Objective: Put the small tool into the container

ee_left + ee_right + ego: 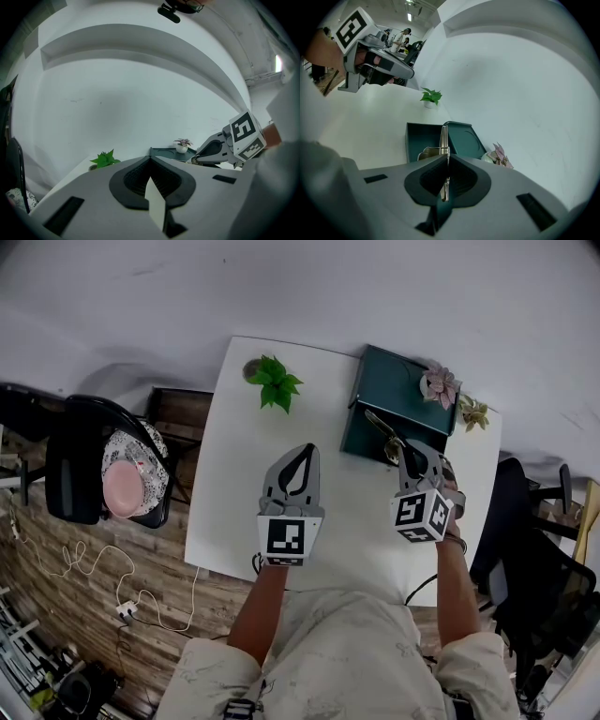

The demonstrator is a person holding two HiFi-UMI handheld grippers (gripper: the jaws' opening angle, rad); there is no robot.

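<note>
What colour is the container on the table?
Dark teal: the container shows best in the right gripper view.

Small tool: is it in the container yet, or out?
Out. The small tool is clamped in the right gripper's fingers, held by the open container.

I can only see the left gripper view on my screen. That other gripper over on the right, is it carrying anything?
Observer: Yes. The right gripper view shows the right gripper with its fingers shut on a small metal tool.
Operator: What is the tool pointing at?
Observer: At the dark-green container, which stands open with its lid beside it.
Operator: Is there anything on the table that I'm missing?
Observer: The head view shows a second little plant at the far right corner, next to the pink-leaved one.
</note>
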